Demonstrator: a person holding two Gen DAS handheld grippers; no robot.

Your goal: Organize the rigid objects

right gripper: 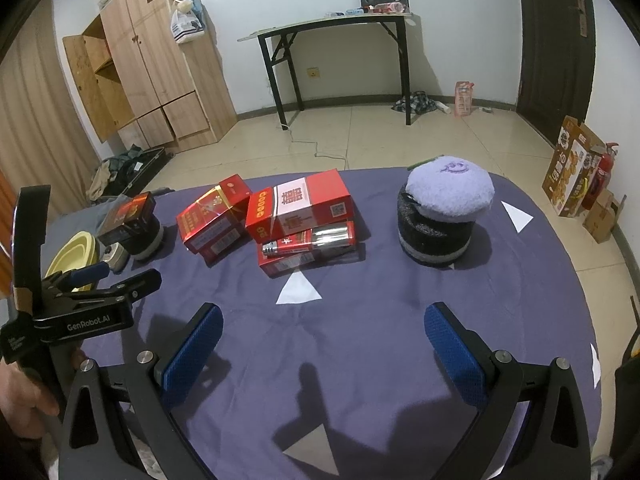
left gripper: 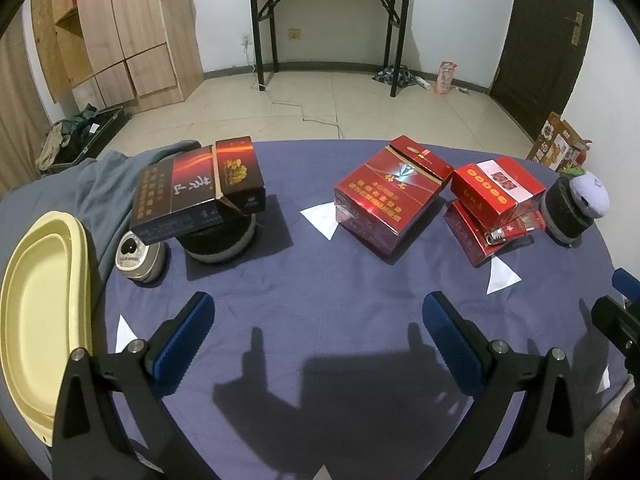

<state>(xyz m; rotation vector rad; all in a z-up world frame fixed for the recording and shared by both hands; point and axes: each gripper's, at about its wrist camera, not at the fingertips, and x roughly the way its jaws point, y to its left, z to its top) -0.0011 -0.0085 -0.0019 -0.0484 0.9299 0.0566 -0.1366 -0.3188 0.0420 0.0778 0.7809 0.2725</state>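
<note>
Purple-clothed bench fills both views, tiled floor behind. Left gripper and right gripper are held with jaws spread wide, nothing between them. Ahead of the left jaws a large red box is seen; stacked red boxes with a battery lie ahead-left of the right jaws. Single box should be taken first, squarely across its narrow sides; stack likely to topple if nudged.

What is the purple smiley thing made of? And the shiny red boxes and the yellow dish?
The purple smiley thing looks like soft plush: its surface is fuzzy and matte. The red boxes seem to be cardboard with a glossy finish, since light glints off their flat faces. The yellow dish looks like smooth plastic with a dull sheen, though that is less certain.
</note>
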